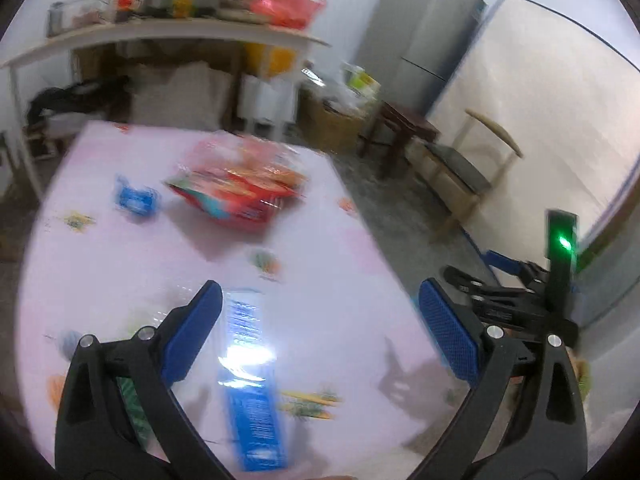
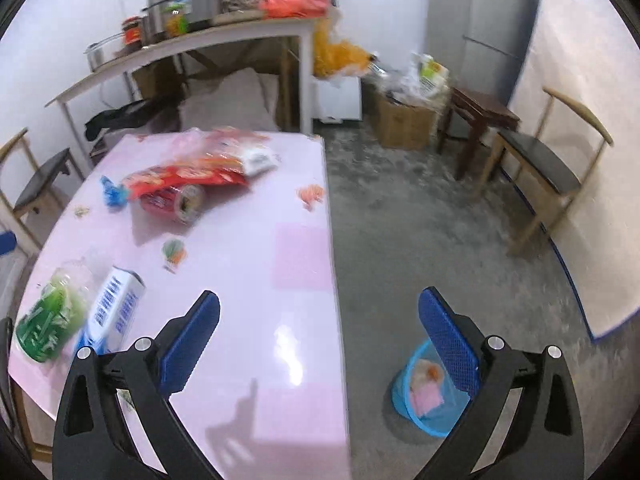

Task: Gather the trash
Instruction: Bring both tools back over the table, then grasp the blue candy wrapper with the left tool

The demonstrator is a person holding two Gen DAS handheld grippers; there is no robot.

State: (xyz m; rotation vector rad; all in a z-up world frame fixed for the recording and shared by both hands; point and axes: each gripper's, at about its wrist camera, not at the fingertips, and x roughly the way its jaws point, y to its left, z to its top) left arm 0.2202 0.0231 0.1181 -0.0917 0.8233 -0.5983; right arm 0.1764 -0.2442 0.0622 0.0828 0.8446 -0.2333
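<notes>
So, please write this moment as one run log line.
left gripper: open, over blue carton | right gripper: open, empty | blue bin: on floor

Left gripper (image 1: 320, 320): jaws spread wide, blue-padded fingers (image 1: 194, 332) at 7 and 5 o'clock of its view, nothing between them. Right gripper (image 2: 320, 320): jaws likewise spread wide, empty, pads (image 2: 450, 344) facing inward; also seen in the left wrist view at 4 o'clock, green lamp lit.
</notes>
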